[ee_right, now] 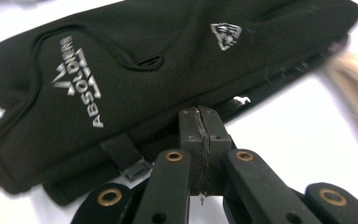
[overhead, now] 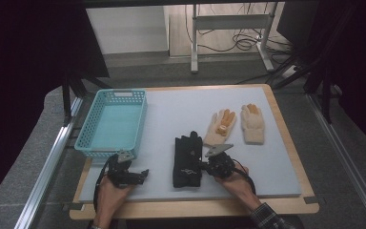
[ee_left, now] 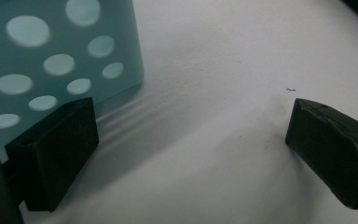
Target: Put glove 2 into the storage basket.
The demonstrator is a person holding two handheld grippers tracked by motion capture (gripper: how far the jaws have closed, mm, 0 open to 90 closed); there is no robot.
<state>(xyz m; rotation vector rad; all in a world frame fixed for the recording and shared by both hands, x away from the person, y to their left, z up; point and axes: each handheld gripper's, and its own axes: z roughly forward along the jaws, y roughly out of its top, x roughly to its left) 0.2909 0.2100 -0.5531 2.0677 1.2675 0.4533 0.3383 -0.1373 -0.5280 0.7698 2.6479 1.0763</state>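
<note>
Counter: 1 teal perforated basket, far left; 1 pair black gloves, centre; 2 cream gloves beyond. Left gripper: jaws spread apart, beside the basket. Right gripper: jaws pressed together at the black gloves' edge; whether fabric is pinched is unclear.

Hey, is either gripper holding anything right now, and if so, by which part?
The right gripper is shut at the long edge of the black gloves; a pinch can't be confirmed. The left gripper is open and empty.
</note>
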